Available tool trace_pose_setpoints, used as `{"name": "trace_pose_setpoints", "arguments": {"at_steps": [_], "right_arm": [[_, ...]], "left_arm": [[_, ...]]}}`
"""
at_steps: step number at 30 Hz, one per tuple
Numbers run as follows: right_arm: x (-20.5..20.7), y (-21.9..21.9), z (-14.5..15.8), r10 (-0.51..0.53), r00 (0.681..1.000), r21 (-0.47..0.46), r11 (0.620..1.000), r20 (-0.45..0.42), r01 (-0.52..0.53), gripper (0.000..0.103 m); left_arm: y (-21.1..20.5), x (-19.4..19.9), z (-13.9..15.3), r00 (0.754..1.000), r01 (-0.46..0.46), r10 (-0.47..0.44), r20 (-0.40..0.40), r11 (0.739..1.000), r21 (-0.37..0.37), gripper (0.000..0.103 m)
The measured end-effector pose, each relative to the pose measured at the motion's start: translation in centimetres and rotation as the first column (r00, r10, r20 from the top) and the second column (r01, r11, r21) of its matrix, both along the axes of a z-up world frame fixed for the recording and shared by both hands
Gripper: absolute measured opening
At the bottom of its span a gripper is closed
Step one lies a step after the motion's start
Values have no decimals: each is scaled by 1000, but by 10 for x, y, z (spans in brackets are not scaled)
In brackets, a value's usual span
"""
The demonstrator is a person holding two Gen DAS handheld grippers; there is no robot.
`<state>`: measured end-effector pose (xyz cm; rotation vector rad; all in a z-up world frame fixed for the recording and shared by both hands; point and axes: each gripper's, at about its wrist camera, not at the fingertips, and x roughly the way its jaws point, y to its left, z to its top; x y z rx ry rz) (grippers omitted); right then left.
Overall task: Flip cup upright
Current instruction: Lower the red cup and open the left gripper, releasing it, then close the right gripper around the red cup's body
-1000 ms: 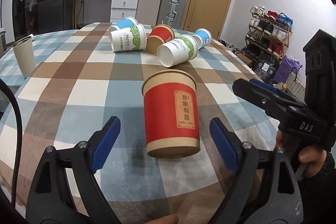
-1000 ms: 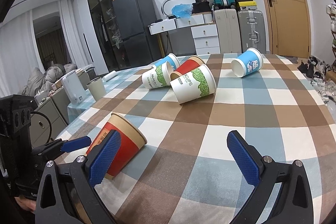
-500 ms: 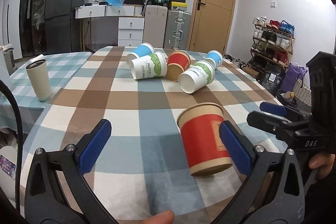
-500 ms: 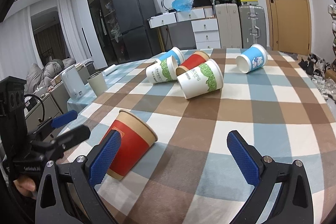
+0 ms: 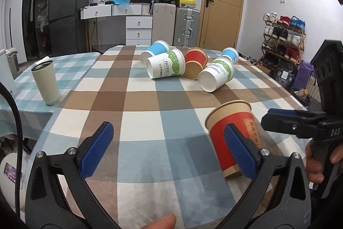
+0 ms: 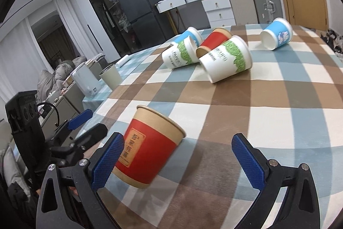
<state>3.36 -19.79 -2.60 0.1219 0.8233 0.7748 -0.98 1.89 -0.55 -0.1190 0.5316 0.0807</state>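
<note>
Both grippers gape wide and hold nothing: our left gripper [image 5: 169,147] and right gripper [image 6: 178,161] flank the red cup [image 6: 150,147], which stands mouth-up on the checked bench [image 6: 278,121], well short of the tipped cups [image 6: 227,59].

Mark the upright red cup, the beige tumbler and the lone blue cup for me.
upright red cup [image 6: 150,149], right wrist view, red band.
beige tumbler [image 5: 46,84], left wrist view, side wall.
lone blue cup [image 6: 278,34], right wrist view, blue side.
</note>
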Motion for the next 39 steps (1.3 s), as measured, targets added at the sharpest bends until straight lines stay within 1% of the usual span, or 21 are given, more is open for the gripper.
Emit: {"name": "trace_pose_setpoints", "arguments": {"at_steps": [2,11,19,22,25,29,30,32,39], "right_arm": [[3,3,-1,7,1000,2,1000,-21,-7,103],[11,17,-4,33,994,-3,999,-107,-34,100],[25,23,-17,53,970,28,998,-238,-48,100],[31,28,-20,70,956,50,997,-285,-58,100],[32,34,-20,80,950,40,997,-302,-72,99],[35,42,-24,106,934,40,994,-341,-98,87],[35,43,-24,109,934,40,994,-339,-102,82],[37,45,-26,129,922,58,992,-366,-115,75],[32,44,-22,147,927,71,989,-346,-130,70]], "left_arm": [[3,0,-2,1000,-9,9,-1,1000,4,103],[14,3,-12,1000,-22,21,-22,999,-33,103],[18,4,-15,999,-19,17,-30,999,-49,103],[20,5,-16,999,-25,24,-31,998,-56,103],[23,5,-16,999,-28,26,-31,998,-65,103],[24,5,-16,999,-28,26,-32,997,-68,103],[24,5,-16,999,-27,25,-31,997,-66,102],[24,4,-16,999,-26,24,-31,997,-66,103],[23,3,-15,999,-28,26,-32,997,-67,102]]}}
